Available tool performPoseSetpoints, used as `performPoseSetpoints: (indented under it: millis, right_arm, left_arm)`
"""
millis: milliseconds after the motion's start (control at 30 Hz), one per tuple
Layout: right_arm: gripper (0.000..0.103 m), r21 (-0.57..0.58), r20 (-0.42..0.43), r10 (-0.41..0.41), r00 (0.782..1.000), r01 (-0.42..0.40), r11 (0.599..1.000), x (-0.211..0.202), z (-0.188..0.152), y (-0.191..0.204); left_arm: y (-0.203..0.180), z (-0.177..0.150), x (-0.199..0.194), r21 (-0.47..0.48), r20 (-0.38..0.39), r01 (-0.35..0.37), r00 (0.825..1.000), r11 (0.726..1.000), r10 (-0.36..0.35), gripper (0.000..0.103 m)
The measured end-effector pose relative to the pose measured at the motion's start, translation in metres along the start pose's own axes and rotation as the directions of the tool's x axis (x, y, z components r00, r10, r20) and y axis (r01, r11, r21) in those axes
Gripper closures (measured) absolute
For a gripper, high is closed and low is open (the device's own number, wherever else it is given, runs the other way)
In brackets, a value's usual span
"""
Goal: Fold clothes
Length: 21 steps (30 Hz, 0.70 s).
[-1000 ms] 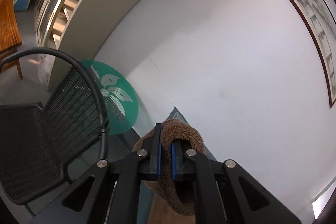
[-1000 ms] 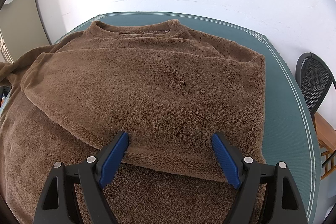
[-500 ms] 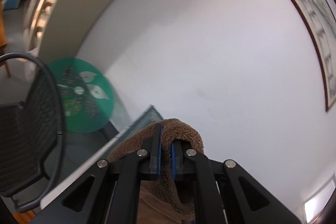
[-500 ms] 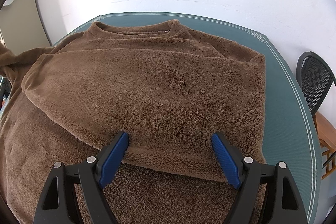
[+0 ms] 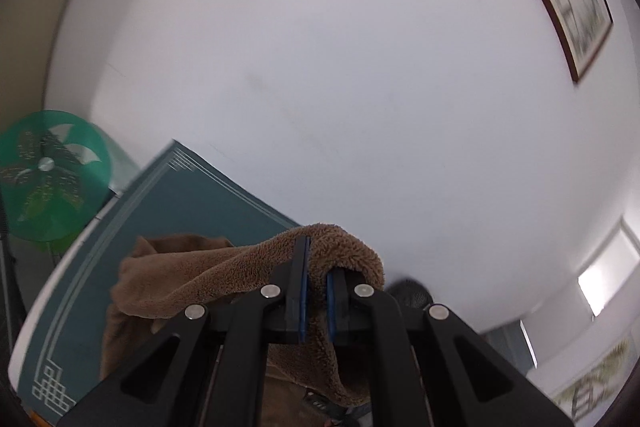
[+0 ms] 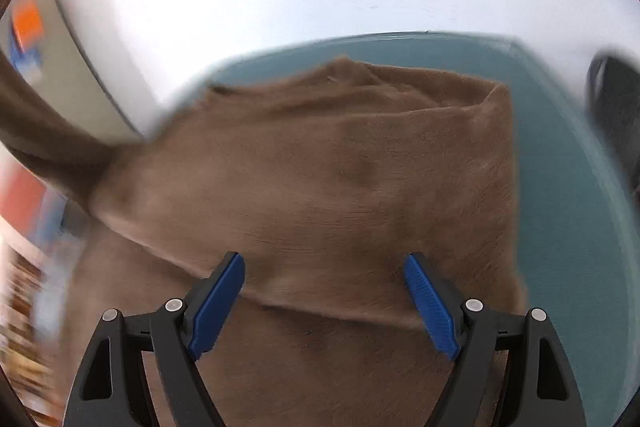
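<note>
**A:** Item one, your left gripper [image 5: 316, 291]: jaws clamped tight on a fold of the brown fleece sweater [image 5: 224, 271]. The cloth loops over the fingertips and trails down toward the green table [image 5: 188, 195].

**B:** And item two?

**A:** Your right gripper [image 6: 324, 303]: jaws spread wide, nothing pinched between them, poised above the sweater [image 6: 344, 179] near its lower folded edge. The picture there is blurred, so I cannot tell whether the blue pads [image 6: 218, 301] brush the pile.

**B:** Where does the garment lie?

**A:** The body lies on the table [image 6: 560, 155], collar toward the wall, one side already turned in across the chest. At the left of the right wrist view a stretch of fleece, likely the sleeve, rises off the table toward your left hand's grip.

**B:** Step in hand?

**A:** By my reading, the sleeve fold: you carry the lifted part across the body.

**B:** Next move calls for?

**A:** Lay the held cloth flat over the chest, keep it clear of your right jaws, then let go. Thick fleece may spring back.
</note>
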State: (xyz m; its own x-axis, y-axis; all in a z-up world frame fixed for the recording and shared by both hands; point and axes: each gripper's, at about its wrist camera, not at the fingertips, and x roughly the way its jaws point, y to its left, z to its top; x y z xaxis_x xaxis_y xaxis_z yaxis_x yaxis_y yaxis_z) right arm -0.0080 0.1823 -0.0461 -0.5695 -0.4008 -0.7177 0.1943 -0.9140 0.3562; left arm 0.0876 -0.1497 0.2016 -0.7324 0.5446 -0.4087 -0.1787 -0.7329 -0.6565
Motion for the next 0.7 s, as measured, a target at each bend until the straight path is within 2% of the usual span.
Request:
performPoseSetpoints:
  millis: [67,100,167,233,333,433,533,633,700]
  right_arm:
    - [0.019,0.023,0.041,0.122,0.992,-0.123,0.992,-0.024,0.002,0.007]
    - [0.019,0.018,0.073,0.184,0.98,-0.186,0.982,-0.04,0.004,0.013]
    - [0.019,-0.011,0.143,0.298,0.944,-0.299,0.954,-0.073,0.008,0.028]
    - [0.019,-0.058,0.222,0.401,0.889,-0.398,0.915,-0.11,0.012,0.046]
    - [0.019,-0.114,0.316,0.476,0.821,-0.465,0.878,-0.15,0.02,0.067]
    - [0.019,-0.153,0.35,0.511,0.785,-0.49,0.858,-0.169,0.028,0.088]
    - [0.02,-0.184,0.316,0.52,0.794,-0.486,0.854,-0.164,0.032,0.111]
    - [0.031,-0.2,0.263,0.517,0.815,-0.478,0.855,-0.148,0.034,0.135]
    - [0.048,-0.2,0.258,0.484,0.836,-0.444,0.873,-0.14,0.032,0.142]
  left_arm:
    - [-0.013,-0.01,0.014,0.035,-0.025,-0.003,1.0,0.999,0.004,0.095]
    - [-0.019,-0.014,0.02,0.05,-0.035,-0.005,0.999,0.999,0.007,0.095]
    - [-0.027,-0.022,0.034,0.078,-0.059,-0.015,0.998,0.997,0.019,0.095]
    - [-0.034,-0.031,0.047,0.105,-0.086,-0.026,0.996,0.994,0.035,0.095]
    - [-0.043,-0.051,0.061,0.143,-0.137,-0.039,0.989,0.989,0.059,0.095]
    - [-0.041,-0.064,0.076,0.165,-0.165,-0.045,0.984,0.985,0.073,0.095]
    - [-0.046,-0.076,0.081,0.183,-0.182,-0.044,0.98,0.982,0.078,0.095]
    - [-0.054,-0.084,0.077,0.201,-0.177,-0.045,0.981,0.979,0.081,0.095]
    - [-0.053,-0.088,0.077,0.204,-0.177,-0.041,0.981,0.978,0.078,0.095]
